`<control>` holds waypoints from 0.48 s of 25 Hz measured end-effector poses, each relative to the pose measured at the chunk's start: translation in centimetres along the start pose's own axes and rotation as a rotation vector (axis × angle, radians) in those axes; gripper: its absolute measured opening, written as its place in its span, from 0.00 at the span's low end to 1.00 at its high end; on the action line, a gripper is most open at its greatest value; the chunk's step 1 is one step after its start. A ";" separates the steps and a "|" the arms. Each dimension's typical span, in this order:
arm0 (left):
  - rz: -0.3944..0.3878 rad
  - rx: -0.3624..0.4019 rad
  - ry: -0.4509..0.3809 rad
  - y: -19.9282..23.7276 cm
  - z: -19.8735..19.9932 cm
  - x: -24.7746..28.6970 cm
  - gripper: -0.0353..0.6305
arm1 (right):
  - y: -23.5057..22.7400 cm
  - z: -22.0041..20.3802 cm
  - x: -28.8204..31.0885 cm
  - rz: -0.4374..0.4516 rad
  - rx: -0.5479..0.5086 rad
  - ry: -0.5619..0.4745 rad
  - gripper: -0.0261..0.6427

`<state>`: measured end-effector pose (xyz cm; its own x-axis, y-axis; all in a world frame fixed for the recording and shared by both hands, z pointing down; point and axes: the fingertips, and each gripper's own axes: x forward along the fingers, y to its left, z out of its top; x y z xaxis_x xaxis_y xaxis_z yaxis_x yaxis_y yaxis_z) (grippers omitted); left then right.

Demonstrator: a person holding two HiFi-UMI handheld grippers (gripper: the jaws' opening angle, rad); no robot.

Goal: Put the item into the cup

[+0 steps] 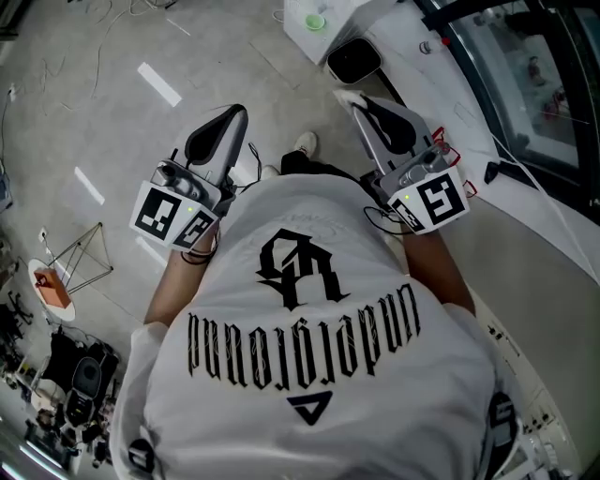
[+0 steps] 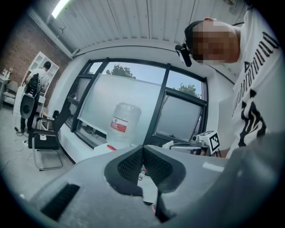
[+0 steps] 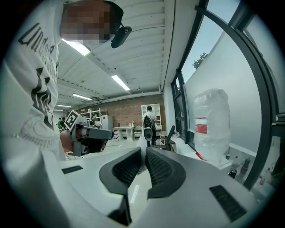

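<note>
- Head view: left gripper (image 1: 232, 116) and right gripper (image 1: 354, 98) both have jaws pressed together, holding nothing.
- Green cup (image 1: 315, 21) on white surface (image 1: 296, 34), contents unreadable.
- Water jug (image 2: 124, 122) stands by window (image 2: 178, 116).

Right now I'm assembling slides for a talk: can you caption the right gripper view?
Right claw shut on nothing, pointing across the room, a large water jug by the window.

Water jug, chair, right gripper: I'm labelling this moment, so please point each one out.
Water jug (image 2: 125, 121): left gripper view, on its body beside the red label.
Chair (image 2: 43, 141): left gripper view, on its black seat.
Right gripper (image 3: 143, 149): right gripper view, where the tips of its shut fingers meet.
</note>
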<state>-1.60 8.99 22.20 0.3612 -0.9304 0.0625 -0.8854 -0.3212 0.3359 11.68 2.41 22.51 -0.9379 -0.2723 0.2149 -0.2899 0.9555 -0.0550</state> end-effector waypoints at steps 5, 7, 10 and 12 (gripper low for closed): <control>-0.023 0.012 0.004 0.1 0.5 4.5 0.08 | -3.8 0.3 -0.1 -0.018 -0.008 -0.002 0.11; -0.036 0.020 0.007 -0.1 0.6 6.1 0.07 | -4.9 0.3 -0.2 -0.020 -0.007 -0.004 0.11; -0.056 0.040 0.021 -0.3 0.8 7.9 0.07 | -6.3 0.4 -0.4 -0.031 0.000 -0.011 0.11; -0.071 0.048 0.028 -0.2 1.1 8.7 0.07 | -7.0 0.4 -0.5 -0.045 0.009 -0.012 0.11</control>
<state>1.37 0.75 21.61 0.4311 -0.8998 0.0667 -0.8700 -0.3949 0.2954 14.11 -4.18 22.40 -0.9262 -0.3162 0.2055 -0.3334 0.9412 -0.0544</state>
